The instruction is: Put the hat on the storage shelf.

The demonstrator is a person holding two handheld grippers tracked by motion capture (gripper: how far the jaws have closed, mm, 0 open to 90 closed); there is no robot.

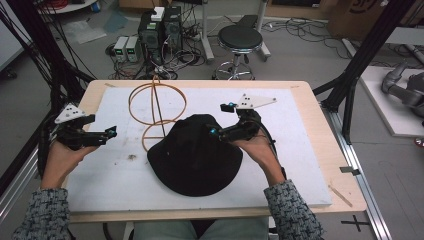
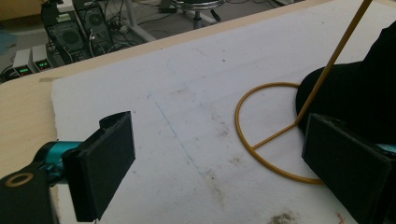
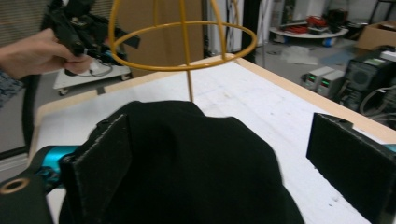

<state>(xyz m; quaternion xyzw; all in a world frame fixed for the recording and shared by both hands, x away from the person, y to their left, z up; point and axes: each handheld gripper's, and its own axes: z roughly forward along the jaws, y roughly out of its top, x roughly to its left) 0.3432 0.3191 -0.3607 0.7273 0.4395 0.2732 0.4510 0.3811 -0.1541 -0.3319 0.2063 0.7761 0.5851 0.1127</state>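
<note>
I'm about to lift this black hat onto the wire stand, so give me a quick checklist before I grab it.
1. Right gripper open: ok, jaws wide apart over the hat.
2. Hat gripped: not ok, nothing is clamped yet.
3. Left gripper open and free: ok, jaws apart, holding nothing.
4. Wire stand upright: ok, post vertical, base ring flat on the white mat.
5. Stand base free of the hat: not ok, the brim overlaps the base ring.
6. One jaw under the brim: cannot tell.
</note>
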